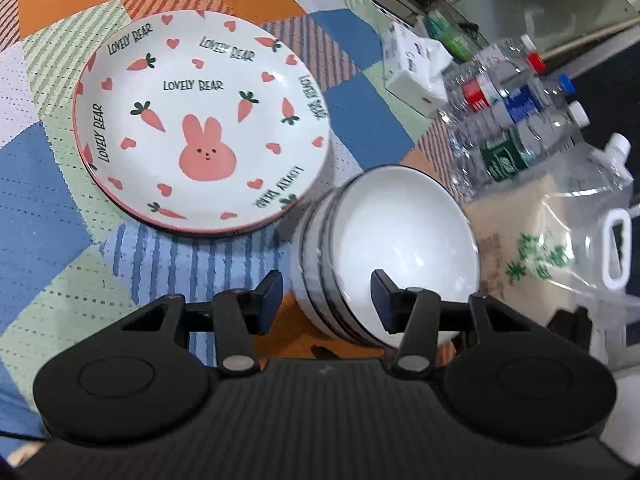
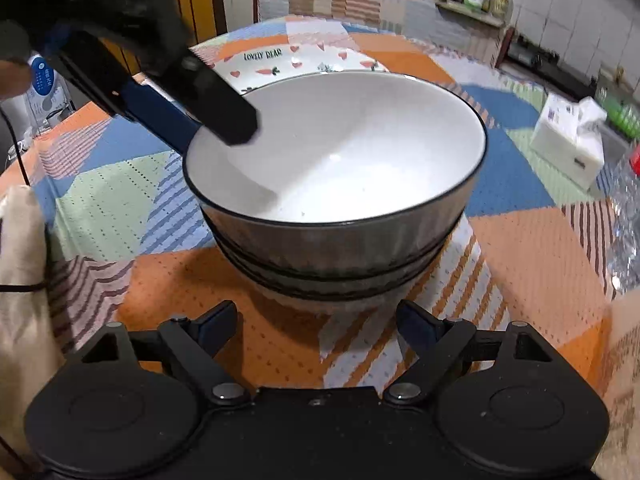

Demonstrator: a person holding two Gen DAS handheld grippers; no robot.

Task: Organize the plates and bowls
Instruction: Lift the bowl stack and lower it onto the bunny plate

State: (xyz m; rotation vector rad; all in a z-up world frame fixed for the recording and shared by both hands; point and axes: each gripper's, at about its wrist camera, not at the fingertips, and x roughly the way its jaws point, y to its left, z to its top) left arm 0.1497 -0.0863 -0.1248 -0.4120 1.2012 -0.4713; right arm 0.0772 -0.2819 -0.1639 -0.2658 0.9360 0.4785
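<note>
A stack of white bowls with dark rims [image 1: 384, 256] [image 2: 340, 184] stands on the patchwork tablecloth. My left gripper [image 1: 326, 300] is open, its jaws straddling the near rim of the stack: one finger outside, one inside the top bowl. It also shows in the right wrist view [image 2: 218, 120] at the bowl's left rim. A stack of white plates with a pink rabbit and carrots [image 1: 200, 120] [image 2: 296, 62] lies beyond the bowls. My right gripper [image 2: 316, 328] is open and empty, just short of the bowl stack.
Several plastic water bottles [image 1: 516, 120] and a clear pouch with a white cap [image 1: 560, 240] lie to the right of the bowls. A white tissue box [image 1: 416, 68] [image 2: 568, 140] stands behind them. A beige cloth [image 2: 20, 280] hangs at the left.
</note>
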